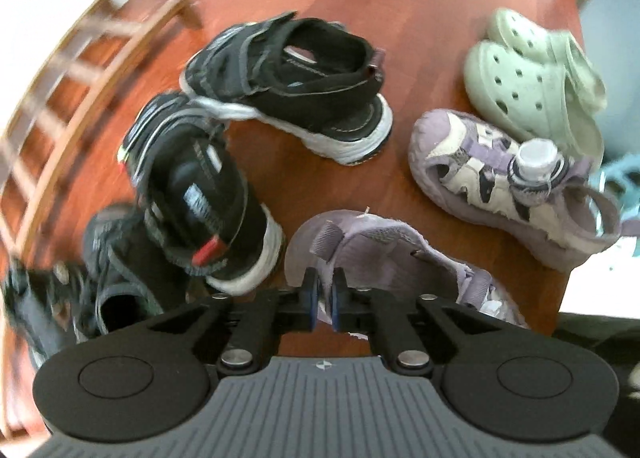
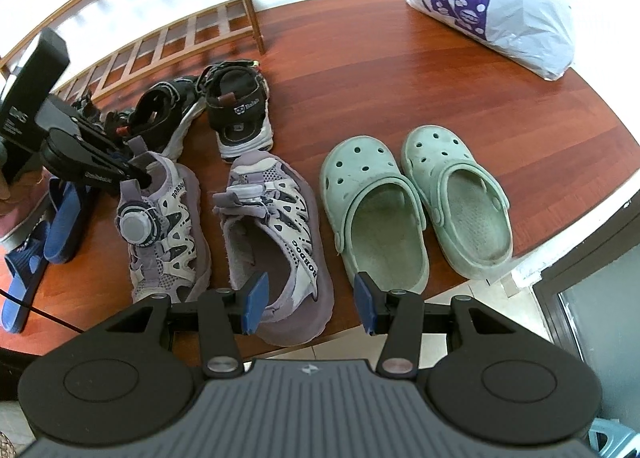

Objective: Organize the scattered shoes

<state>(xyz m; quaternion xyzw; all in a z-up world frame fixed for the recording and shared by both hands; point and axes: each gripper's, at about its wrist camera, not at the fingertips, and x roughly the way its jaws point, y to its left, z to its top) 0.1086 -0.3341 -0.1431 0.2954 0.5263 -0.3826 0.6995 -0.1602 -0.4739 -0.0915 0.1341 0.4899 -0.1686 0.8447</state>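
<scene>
Two purple-and-white sandals lie side by side on the red wood floor. My left gripper [image 1: 324, 298] is shut on the fabric edge of the left purple sandal [image 1: 380, 258]. From the right wrist, this left gripper [image 2: 138, 174] reaches in from the left and pinches that sandal [image 2: 164, 218]. The other purple sandal [image 2: 276, 226] lies just right of it. My right gripper [image 2: 311, 298] hangs open above this sandal's heel, with nothing between its fingers. A pair of pale green clogs [image 2: 416, 202] stands neatly to the right. Two black sandals [image 2: 240, 114] [image 2: 160, 114] lie behind, unaligned.
A wooden slatted rack [image 2: 160, 38] runs along the back left. A white plastic bag [image 2: 492, 6] sits at the back right. Blue slippers [image 2: 60, 218] lie at the far left. The wood floor [image 2: 360, 58] ends at white tile at the front right, beside a dark door frame [image 2: 580, 270].
</scene>
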